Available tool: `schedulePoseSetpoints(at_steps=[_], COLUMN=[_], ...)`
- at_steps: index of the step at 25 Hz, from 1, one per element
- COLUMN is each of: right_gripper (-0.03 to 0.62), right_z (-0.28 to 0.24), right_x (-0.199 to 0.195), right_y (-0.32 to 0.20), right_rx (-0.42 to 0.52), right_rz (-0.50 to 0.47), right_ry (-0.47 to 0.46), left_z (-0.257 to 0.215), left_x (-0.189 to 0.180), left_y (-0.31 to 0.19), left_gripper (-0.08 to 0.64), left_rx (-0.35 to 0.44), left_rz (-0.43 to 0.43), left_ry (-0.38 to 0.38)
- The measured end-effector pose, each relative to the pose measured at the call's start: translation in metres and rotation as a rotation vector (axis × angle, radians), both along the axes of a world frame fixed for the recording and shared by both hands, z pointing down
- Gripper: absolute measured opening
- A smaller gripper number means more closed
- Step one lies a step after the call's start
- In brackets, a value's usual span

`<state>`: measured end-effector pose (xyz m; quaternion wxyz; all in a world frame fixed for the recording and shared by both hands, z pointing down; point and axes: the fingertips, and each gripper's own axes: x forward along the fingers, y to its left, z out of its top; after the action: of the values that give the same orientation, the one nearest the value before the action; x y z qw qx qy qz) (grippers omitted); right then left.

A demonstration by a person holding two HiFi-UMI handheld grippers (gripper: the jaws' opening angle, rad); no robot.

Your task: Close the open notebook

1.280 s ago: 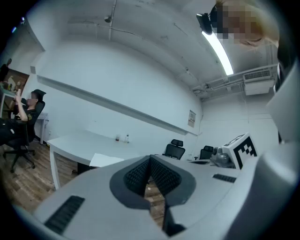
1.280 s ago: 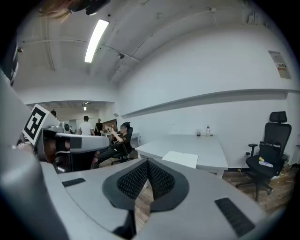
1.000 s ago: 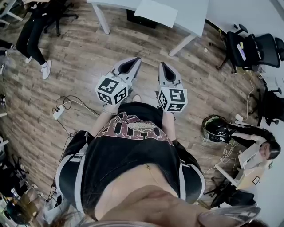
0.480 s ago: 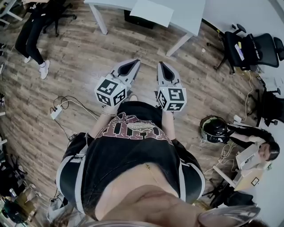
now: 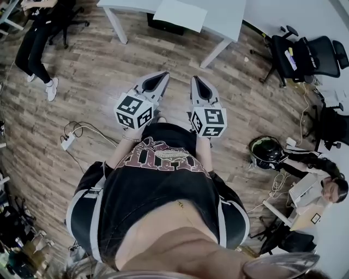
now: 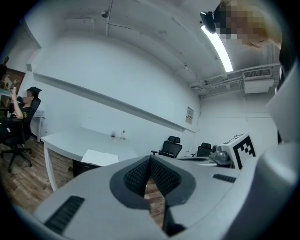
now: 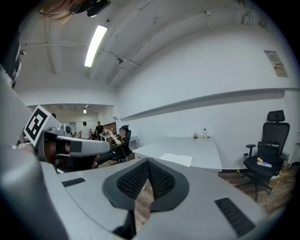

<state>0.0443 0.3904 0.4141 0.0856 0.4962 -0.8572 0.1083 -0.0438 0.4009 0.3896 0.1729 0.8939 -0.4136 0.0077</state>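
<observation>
The open notebook [image 5: 180, 13] lies with its white pages flat on the white table [image 5: 232, 19] some way ahead of me across the wooden floor. It also shows in the left gripper view, the notebook [image 6: 100, 157] on the table [image 6: 61, 140], and in the right gripper view, the notebook [image 7: 176, 160] on the table [image 7: 197, 147]. I hold both grippers side by side at chest height, pointing toward the table. My left gripper [image 5: 162, 74] [image 6: 150, 159] is shut with nothing in it. My right gripper [image 5: 194, 79] [image 7: 147, 161] is shut too, also with nothing between its pads.
Black office chairs [image 5: 305, 57] stand at the right by the wall. One person [image 5: 35, 38] sits at the far left, another [image 5: 322, 174] at the lower right beside a dark helmet [image 5: 265, 155]. A power strip with cables [image 5: 71, 139] lies on the floor to my left.
Both grippers have drifted a little across the floor, still side by side and shut. The table and floor have shifted slightly left in the head view.
</observation>
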Motion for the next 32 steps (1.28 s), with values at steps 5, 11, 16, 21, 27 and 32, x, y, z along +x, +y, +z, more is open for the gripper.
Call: schedulePoseSetpoints(at_steps=[5, 11, 16, 21, 27, 32], right_gripper=[0.02, 0.02, 0.02, 0.019, 0.02, 0.019], right_z=[0.001, -0.001, -0.003, -0.004, -0.004, 0.002], right_x=[0.005, -0.003, -0.02, -0.032, -0.044, -0.058], right_y=[-0.01, -0.036, -0.062, -0.086, -0.114, -0.132], right_rx=[-0.005, -0.007, -0.005, -0.001, 0.0, -0.002], right_rz=[0.034, 0.045, 0.05, 0.067, 0.104, 0.123], right_ry=[0.005, 0.018, 0.034, 0.041, 0.041, 0.034], left_z=[0.002, 0.003, 0.004, 0.004, 0.005, 0.009], left_x=[0.005, -0.003, -0.016, -0.026, -0.039, -0.055], left_y=[-0.013, -0.04, -0.068, -0.095, -0.126, -0.146], left_gripper=[0.048, 0.048, 0.048, 0.048, 0.048, 0.048], left_rx=[-0.009, -0.021, -0.028, -0.026, -0.029, -0.024], left_rz=[0.038, 0.046, 0.065, 0.096, 0.127, 0.139], left_ry=[0.01, 0.007, 0.019, 0.024, 0.022, 0.011])
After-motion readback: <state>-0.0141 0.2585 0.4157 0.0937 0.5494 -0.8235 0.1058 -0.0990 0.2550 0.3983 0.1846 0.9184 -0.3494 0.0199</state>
